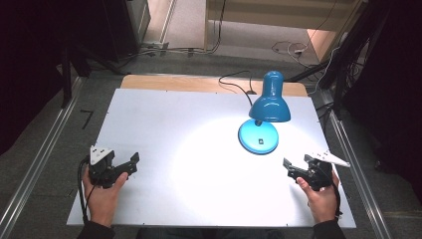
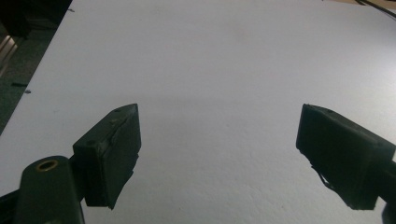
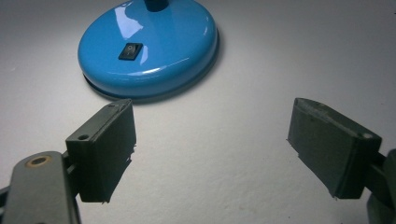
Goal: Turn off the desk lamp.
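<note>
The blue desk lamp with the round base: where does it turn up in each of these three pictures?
High view: the blue desk lamp stands right of centre on the white table, lit, its shade above its round base.
Left gripper view: bare white table ahead of the open jaws; no lamp here.
Right gripper view: the lamp's round base sits upper left, just beyond the open jaws.
Shared landmark: the black rocker switch on the base.

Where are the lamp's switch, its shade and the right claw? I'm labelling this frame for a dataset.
rocker switch (image 3: 130, 51), right gripper view, on the black rocker itself.
lamp shade (image 1: 270, 108), high view, on the blue dome's outer surface.
right claw (image 1: 289, 168), high view, midway between its fingertips.
</note>
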Demonstrator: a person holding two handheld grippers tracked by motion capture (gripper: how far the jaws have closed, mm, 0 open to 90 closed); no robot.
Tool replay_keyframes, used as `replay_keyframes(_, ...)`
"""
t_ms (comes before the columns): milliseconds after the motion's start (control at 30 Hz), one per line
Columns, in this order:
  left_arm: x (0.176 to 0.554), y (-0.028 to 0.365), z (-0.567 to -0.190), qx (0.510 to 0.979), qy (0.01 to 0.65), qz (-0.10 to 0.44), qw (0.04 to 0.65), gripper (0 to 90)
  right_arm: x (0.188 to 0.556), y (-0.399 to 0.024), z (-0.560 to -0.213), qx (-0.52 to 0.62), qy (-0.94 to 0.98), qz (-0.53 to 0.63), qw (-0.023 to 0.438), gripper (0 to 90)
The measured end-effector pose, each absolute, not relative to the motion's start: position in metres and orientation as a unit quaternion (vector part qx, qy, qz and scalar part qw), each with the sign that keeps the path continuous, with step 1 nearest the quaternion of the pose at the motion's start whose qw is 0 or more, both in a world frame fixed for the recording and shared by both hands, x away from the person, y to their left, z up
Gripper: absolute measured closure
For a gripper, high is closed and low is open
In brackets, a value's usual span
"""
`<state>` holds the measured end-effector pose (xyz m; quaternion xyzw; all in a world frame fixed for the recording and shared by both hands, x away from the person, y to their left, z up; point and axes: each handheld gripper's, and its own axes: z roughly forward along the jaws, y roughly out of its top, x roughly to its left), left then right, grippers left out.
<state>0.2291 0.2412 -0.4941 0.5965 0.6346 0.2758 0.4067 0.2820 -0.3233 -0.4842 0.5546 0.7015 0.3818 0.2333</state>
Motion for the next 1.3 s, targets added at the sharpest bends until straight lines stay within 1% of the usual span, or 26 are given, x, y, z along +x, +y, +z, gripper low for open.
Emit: replay_keyframes(1300, 0.229, 0.243, -0.494, 0.596, 0.634, 0.275, 0.408, 15.1, 0.296, -0.303, -0.484, 0.539, 0.713, 0.386, 0.227, 14.0)
